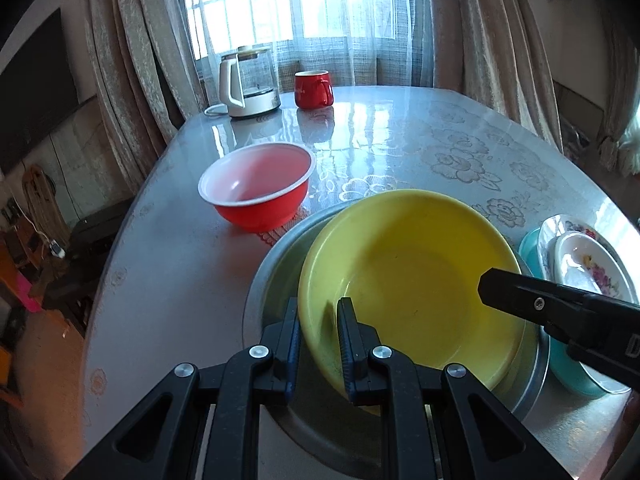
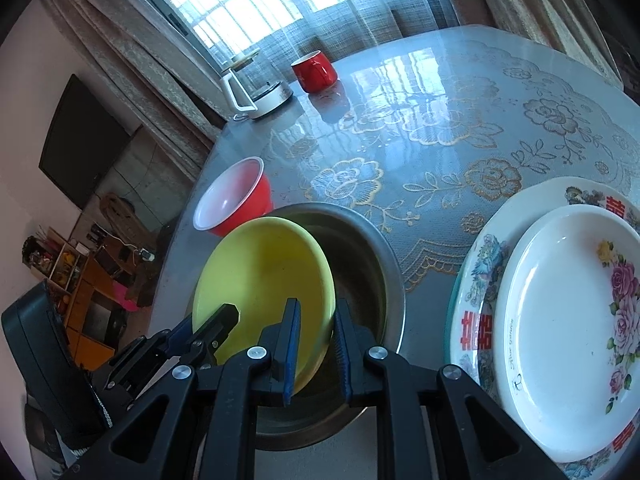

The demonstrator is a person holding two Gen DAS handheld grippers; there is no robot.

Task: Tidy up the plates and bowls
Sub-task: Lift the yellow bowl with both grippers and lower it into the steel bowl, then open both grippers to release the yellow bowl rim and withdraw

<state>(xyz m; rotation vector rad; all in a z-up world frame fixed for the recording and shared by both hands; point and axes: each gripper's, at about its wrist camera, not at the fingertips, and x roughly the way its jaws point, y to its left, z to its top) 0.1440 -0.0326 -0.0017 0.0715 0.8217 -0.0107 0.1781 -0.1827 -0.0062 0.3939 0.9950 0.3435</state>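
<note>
A yellow bowl lies tilted inside a steel bowl at the near edge of the table. My left gripper is shut on the yellow bowl's near-left rim. My right gripper is shut on the rim of the same yellow bowl, at its right side over the steel bowl. In the left wrist view a finger of the right gripper reaches in over the bowl. The left gripper shows at the bowl's lower left in the right wrist view. A red bowl with a white inside stands behind.
A stack of plates lies to the right of the steel bowl, a white floral plate on a patterned one over a teal one. At the far end stand a kettle and a red mug. The table edge drops off at left.
</note>
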